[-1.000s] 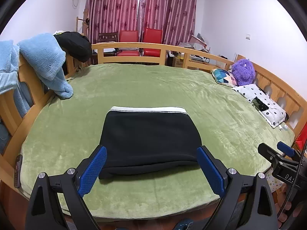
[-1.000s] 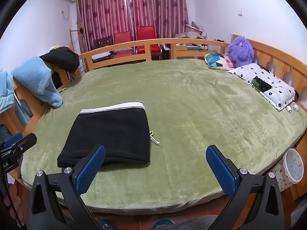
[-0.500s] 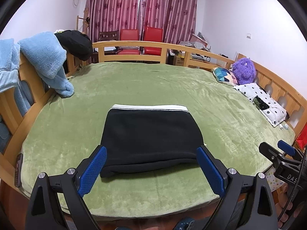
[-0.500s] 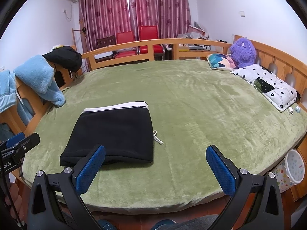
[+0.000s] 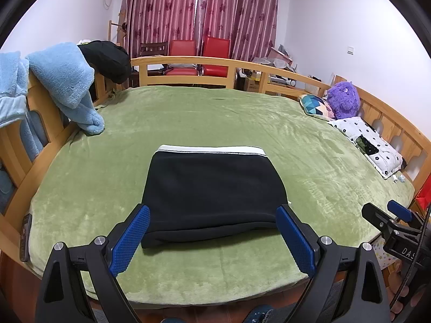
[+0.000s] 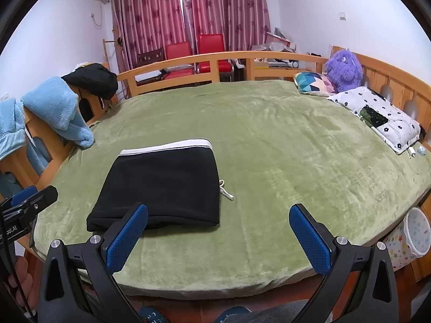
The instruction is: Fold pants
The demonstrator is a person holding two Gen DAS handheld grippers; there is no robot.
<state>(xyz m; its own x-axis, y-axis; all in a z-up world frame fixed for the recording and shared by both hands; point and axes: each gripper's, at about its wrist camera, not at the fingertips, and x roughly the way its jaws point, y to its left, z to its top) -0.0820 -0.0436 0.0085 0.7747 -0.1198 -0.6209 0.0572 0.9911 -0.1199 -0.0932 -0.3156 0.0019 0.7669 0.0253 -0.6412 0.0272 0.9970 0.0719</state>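
Note:
The black pants (image 5: pixel 212 193) lie folded into a flat rectangle on the green bed cover (image 5: pixel 188 118), white waistband at the far edge. They also show in the right wrist view (image 6: pixel 164 185), with a white drawstring (image 6: pixel 226 191) poking out on the right side. My left gripper (image 5: pixel 212 231) is open and empty, held over the near edge of the bed in front of the pants. My right gripper (image 6: pixel 218 231) is open and empty, to the right of the pants near the bed's front edge.
A wooden rail (image 5: pixel 188 62) rings the bed. Light blue fleece (image 5: pixel 64 80) and a black garment (image 5: pixel 107 59) hang on the left rail. A patterned cushion (image 6: pixel 315 83), purple plush (image 6: pixel 344 67) and dotted pillow (image 6: pixel 382 115) lie at right. A bin (image 6: pixel 414 234) stands beside the bed.
Both grippers have drawn back slightly from the bed and stay open; the folded pants have not moved.

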